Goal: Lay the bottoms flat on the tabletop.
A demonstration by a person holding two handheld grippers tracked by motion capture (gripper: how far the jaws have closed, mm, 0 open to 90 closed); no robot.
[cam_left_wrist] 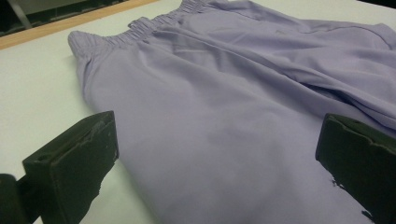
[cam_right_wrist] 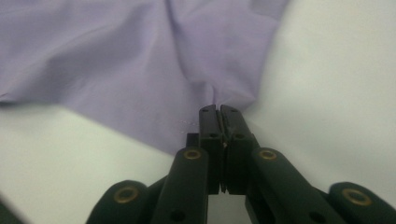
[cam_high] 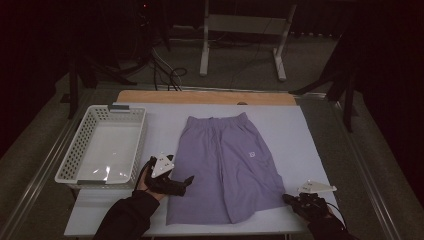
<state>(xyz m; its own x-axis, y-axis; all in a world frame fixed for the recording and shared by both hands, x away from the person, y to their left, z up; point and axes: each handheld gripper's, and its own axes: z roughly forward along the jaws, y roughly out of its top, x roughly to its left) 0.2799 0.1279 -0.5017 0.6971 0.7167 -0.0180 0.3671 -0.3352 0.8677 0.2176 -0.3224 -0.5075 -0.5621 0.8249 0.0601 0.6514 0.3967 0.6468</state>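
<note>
The shorts (cam_high: 225, 165) are spread flat on the table (cam_high: 310, 135), waistband at 12 o'clock and hems at 6 o'clock, so the long axis runs straight away from the person. A basket (cam_high: 102, 145) stands well apart at 9 o'clock of them.

The right gripper (cam_high: 289, 198) is seen at the hem corner at 5 o'clock of the garment. In the right gripper view its jaws are pressed together, with a pinch of the shorts (cam_right_wrist: 140, 65) caught at their tips.

The left gripper (cam_high: 189, 179) is held over the opposite leg, at 7 o'clock, pointing toward 3 o'clock. Its jaws stand wide apart, with the shorts (cam_left_wrist: 224, 107) lying beneath and between them, unclamped.

The coming move is judged to turn on this: one hem corner is already held, and the left hem, nearest the left gripper, is yet to be clamped.
</note>
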